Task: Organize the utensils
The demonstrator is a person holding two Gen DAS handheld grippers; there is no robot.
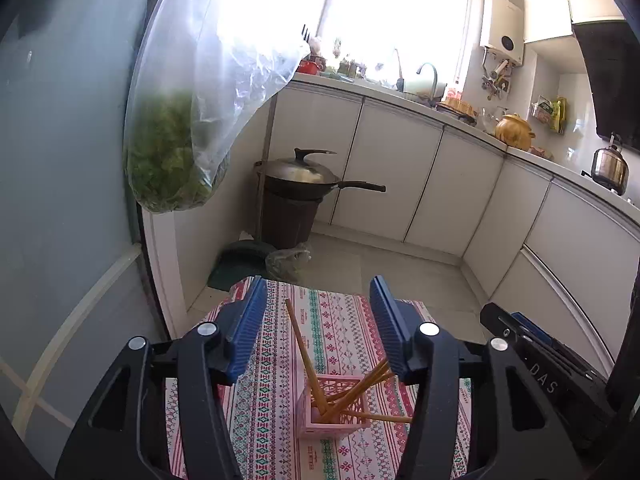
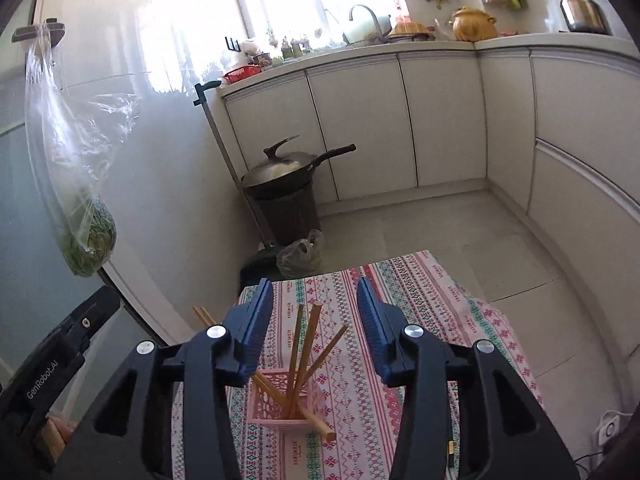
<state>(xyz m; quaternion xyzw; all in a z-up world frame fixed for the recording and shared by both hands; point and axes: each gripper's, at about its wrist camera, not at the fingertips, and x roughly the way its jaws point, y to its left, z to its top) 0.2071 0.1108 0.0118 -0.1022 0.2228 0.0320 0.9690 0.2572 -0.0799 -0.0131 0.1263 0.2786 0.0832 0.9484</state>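
Both tools, left tool [image 1: 318,328] and right tool [image 2: 314,326], hang wide and empty above the pink basket [image 1: 334,408] at lower centre on the patterned tabletop [image 1: 344,320]. Chopsticks [image 1: 298,344] splay; better gather them upright, one at a time.

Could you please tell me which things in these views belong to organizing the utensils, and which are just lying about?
Belong to the job:
chopsticks
pink holder
left gripper, open
right gripper, open

Just lying about:
wok
bag of greens
clay pot
kettle
patterned tablecloth
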